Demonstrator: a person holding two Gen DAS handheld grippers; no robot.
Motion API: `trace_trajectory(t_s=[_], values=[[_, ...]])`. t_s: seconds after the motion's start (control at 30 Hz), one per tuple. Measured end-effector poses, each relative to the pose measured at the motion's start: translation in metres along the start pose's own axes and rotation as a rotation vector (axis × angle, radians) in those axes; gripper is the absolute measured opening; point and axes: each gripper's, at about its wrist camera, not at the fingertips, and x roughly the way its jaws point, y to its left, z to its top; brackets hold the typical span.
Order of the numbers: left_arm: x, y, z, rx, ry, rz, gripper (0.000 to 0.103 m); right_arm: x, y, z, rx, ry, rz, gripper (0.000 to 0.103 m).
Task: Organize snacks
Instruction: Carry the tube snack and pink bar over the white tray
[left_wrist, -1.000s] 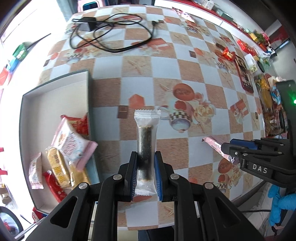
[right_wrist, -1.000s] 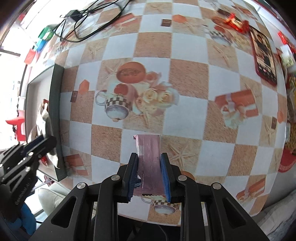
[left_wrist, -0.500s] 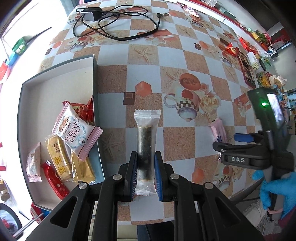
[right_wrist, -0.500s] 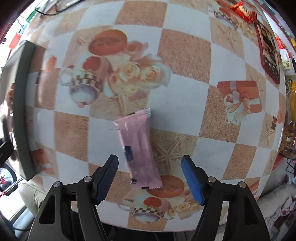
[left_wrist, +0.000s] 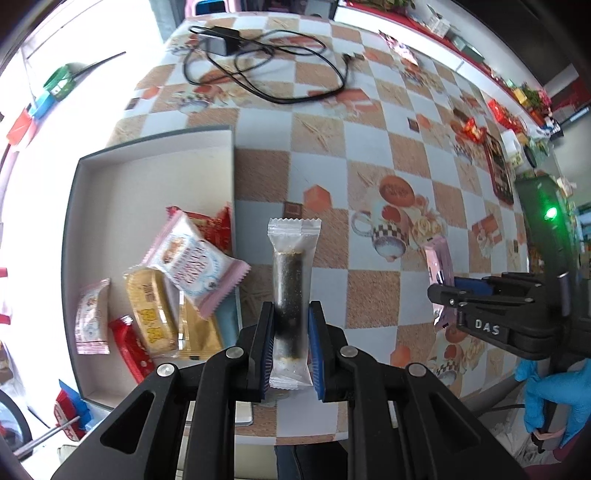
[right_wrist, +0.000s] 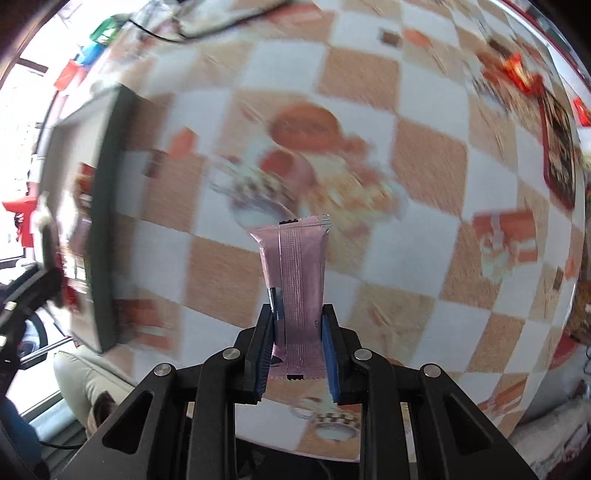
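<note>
Jaws: left gripper (left_wrist: 291, 343) clenched on clear-wrapped dark seaweed roll (left_wrist: 291, 291), right gripper (right_wrist: 297, 350) clenched on slim pink foil snack bar (right_wrist: 295, 288), both held above checked tablecloth (left_wrist: 373, 291). Grey tray (left_wrist: 79, 206) lies left. Risk: slippery film, low grip; bar may slide out.

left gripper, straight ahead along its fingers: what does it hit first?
Probably bare tablecloth. The left gripper is shut on the clear-wrapped seaweed roll, which points just right of the box wall. The black cable lies much farther along. Height above the table is unclear.
</note>
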Motion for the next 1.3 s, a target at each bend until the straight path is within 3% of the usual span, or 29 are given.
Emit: trace_trajectory(t_s=[0.47, 0.8, 1.3], values=[[-0.026, 0.074, 0.003, -0.137, -0.075, 0.047, 0.020, -0.040, 0.092, 0.050, -0.153, -0.070, 0.083, 0.026], [-0.025, 0.125, -0.008, -0.220, -0.071, 0.070, 0.020, -0.033, 0.146, 0.056, -0.242, -0.050, 0.092, 0.026], [-0.005, 0.156, -0.014, -0.291, -0.029, 0.075, 0.020, -0.002, 0.212, 0.068, -0.321, 0.008, 0.084, 0.026]])
